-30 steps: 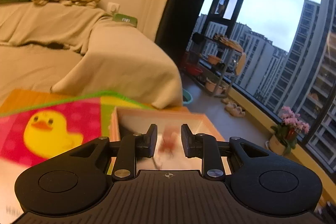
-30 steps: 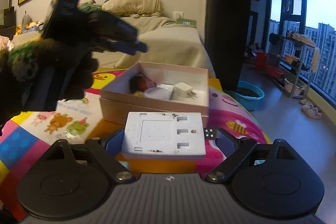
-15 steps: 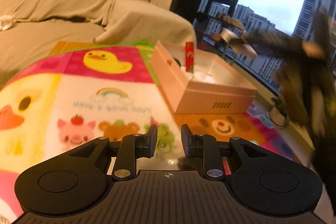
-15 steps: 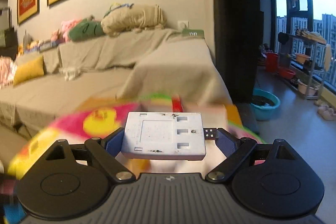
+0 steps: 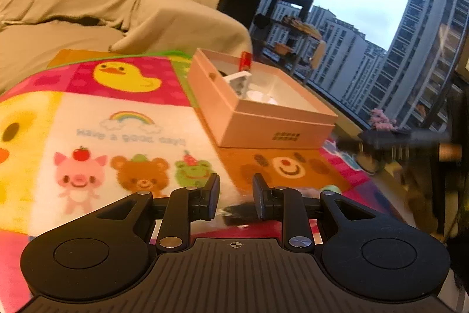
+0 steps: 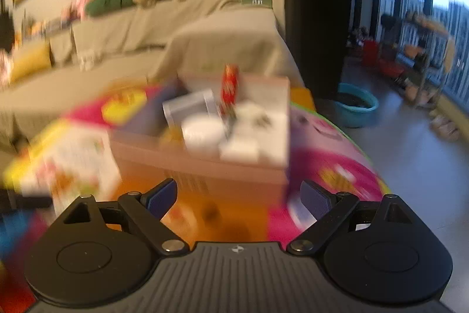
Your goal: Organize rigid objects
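Cartoon animals cover the bright play mat [image 5: 123,119] spread before a draped beige sofa [image 5: 88,8], with tower blocks beyond the window. On the mat sits an open pink cardboard box [image 5: 263,119] holding a white slab propped on edge [image 5: 239,79], an upright red tube [image 5: 245,60] and round white pieces. The left gripper [image 5: 236,195] hovers low over the mat short of the box, jaws drawn nearly together on nothing. The right gripper [image 6: 239,197], blurred, faces the box with jaws wide apart and empty.
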The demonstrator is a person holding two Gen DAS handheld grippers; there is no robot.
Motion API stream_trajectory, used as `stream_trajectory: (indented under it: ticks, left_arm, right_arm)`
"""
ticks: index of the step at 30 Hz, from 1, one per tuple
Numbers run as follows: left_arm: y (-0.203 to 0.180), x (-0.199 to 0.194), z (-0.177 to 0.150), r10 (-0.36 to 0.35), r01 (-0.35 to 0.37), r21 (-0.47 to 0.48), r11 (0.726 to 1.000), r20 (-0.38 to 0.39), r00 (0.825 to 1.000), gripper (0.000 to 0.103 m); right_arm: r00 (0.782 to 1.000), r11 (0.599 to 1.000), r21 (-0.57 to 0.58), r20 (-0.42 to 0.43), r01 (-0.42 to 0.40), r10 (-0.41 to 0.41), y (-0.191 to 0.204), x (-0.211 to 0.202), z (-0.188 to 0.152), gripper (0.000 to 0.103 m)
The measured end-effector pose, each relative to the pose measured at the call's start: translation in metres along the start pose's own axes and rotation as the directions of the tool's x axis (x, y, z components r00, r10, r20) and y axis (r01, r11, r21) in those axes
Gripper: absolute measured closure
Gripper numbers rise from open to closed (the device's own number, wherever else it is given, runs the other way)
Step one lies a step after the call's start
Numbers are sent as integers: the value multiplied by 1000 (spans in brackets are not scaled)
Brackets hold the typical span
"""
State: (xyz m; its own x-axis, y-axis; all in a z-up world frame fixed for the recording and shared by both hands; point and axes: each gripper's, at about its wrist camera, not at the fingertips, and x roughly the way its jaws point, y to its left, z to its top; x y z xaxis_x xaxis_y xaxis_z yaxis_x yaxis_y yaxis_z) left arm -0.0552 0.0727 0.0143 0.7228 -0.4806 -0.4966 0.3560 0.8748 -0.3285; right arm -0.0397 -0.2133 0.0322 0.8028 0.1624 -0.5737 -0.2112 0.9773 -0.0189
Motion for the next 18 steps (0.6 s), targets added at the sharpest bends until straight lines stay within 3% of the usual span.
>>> stream_trajectory:
  ticks: [2,5,7,11,14,16,18]
  left_arm:
    - [-6,3,1,-3,3,15,1000,-5,1000,76]
    - [-16,6,3,-7,7,33,999,1,1000,76]
    - [-19,6,4,-5,4,47,999,21,1000,76]
    - [-6,7,4,45,-48,28,998,99,994,76]
    - [14,12,3,66,-62,-40,997,117,991,76]
    - [21,14,-2,34,-27,-58,998,124,992,76]
    - [27,19,-2,2,6,-83,997,95,995,76]
  right_arm:
    - [998,997,-57,6,60,-60,4,-9,-16,11]
    - [998,997,-35,30,64,-63,0,-15,-14,11]
    - [999,999,25,40,29,-30,-4,-11,4,11]
    - [998,991,118,44,-58,53,-10,29,72,13]
    - [997,987,142,-3,-71,73,-7,74,118,46]
    - [996,986,147,-42,-78,85,-2,107,144,49]
    - [998,990,135,-50,-36,43,5,131,160,49]
